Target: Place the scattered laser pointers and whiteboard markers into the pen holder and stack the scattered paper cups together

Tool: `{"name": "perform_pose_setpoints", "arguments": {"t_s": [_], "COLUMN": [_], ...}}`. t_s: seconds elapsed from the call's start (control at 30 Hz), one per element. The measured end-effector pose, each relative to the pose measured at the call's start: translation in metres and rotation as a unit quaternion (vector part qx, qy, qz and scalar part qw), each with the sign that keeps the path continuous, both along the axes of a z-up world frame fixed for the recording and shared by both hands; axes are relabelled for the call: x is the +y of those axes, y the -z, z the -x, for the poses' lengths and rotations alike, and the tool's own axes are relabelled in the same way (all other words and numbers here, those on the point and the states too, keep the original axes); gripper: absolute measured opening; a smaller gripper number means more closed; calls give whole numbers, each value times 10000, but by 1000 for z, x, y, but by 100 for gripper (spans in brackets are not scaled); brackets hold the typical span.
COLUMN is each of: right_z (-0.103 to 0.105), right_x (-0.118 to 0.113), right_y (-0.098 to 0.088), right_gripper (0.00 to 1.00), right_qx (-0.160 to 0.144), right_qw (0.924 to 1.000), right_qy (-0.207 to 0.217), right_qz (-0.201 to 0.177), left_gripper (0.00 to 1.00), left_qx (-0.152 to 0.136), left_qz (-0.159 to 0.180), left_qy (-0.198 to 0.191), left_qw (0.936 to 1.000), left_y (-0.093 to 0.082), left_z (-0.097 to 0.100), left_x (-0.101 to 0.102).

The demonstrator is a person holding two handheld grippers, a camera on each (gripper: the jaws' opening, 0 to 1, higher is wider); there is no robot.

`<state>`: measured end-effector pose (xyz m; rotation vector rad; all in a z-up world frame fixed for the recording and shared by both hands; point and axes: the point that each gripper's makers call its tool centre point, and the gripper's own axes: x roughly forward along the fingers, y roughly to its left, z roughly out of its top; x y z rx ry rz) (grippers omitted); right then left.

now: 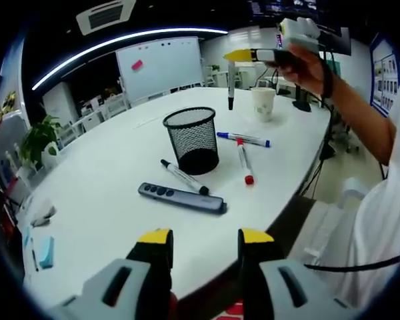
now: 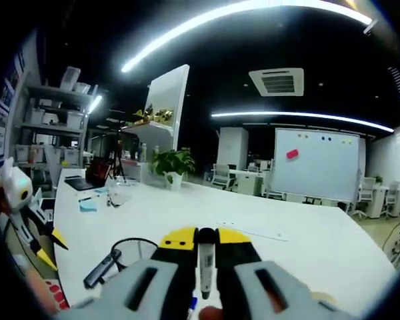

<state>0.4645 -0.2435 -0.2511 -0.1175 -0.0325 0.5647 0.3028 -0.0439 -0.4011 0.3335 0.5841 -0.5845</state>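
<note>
Yellow-tipped, our right hand-held gripper (image 2: 205, 241) clamps a slim black marker (image 2: 205, 267) above the mesh pen holder (image 1: 192, 140); the left hand-held gripper (image 1: 205, 239) gapes over the smooth white surface (image 1: 107, 193), near a flat grey laser pointer (image 1: 181, 198).

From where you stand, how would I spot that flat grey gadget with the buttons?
Find the black mesh pen holder on the white table. Just in front of it, toward the left claw, lies the grey laser pointer, touching a black-capped marker. It is flat, wide and buttoned, unlike the slim round markers.
</note>
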Motion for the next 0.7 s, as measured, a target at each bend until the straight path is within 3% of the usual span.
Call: {"name": "perform_pose_setpoints", "arguments": {"t_s": [0.37,0.53,0.7], "right_z": [-2,-3,-2], "right_x": [7,12,18], "right_y": [-8,-12,-17], "right_gripper": [9,9,9], "right_qx": [-87,-129,-191], "right_qw": [9999,9997,9995], "right_qy": [-87,-146,-212], "right_qz": [85,120,154], "left_gripper": [39,39,39], "left_qx": [27,-53,-30], "left_qz": [-123,-366,-272], "left_qy": [206,291,280], "left_qw": [9997,9989,9992], "left_y": [5,6,6], "left_z": [5,6,6], "left_x": [-7,-7,-11]}}
